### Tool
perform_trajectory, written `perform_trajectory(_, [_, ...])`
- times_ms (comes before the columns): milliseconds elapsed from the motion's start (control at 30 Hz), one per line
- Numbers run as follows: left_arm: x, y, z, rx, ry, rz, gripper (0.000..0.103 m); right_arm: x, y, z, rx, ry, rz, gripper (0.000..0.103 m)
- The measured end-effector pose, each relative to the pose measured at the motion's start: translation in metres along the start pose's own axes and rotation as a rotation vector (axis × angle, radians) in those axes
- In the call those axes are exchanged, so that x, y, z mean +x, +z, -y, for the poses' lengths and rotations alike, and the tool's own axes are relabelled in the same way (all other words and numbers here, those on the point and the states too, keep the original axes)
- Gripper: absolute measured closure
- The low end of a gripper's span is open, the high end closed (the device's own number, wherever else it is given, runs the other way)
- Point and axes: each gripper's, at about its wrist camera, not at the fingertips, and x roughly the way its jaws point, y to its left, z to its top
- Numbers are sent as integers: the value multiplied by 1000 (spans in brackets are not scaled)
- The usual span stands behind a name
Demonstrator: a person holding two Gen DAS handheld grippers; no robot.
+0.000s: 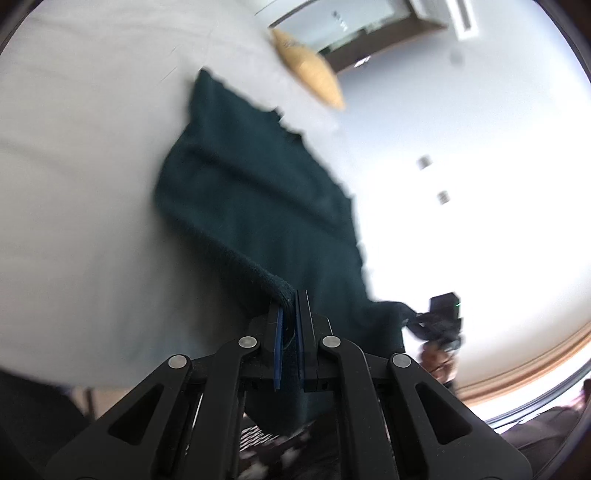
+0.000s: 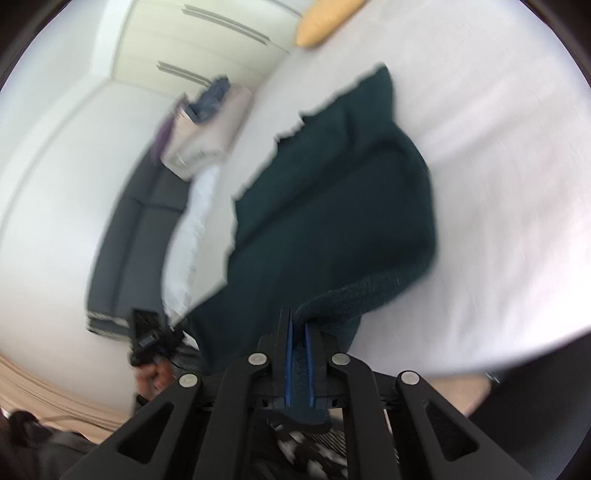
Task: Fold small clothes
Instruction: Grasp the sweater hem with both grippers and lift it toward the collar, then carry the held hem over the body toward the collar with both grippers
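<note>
A dark green knitted garment (image 1: 258, 192) hangs stretched between my two grippers above a white bed (image 1: 74, 166). My left gripper (image 1: 290, 299) is shut on one thick ribbed edge of it. My right gripper (image 2: 298, 321) is shut on the other edge of the same garment (image 2: 332, 192). The cloth's far end lies on the bed; the near part is lifted. In the left wrist view the right gripper (image 1: 439, 321) shows at the garment's right corner. In the right wrist view the left gripper (image 2: 147, 339) shows at lower left. Both views are motion-blurred.
A yellow pillow (image 1: 310, 70) lies at the far end of the bed, also in the right wrist view (image 2: 325, 18). A bedside stand (image 2: 207, 129) with dark items and a wardrobe (image 2: 207, 40) stand beyond the bed. A dark floor strip (image 2: 125, 236) runs beside it.
</note>
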Motion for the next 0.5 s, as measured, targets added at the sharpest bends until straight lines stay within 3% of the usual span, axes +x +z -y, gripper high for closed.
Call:
perform_trajectory(100, [0,30,7,-19,-63,49,99,1,22,-8,3,65,62,96])
perform_trajectory(300, [15,80,0,-90,-143,125,99,10,59,-2,42,96,126,96])
perform_trajectory(500, [42,132,-30,-214,-162,159,99,28,104,8,113,119,166,96])
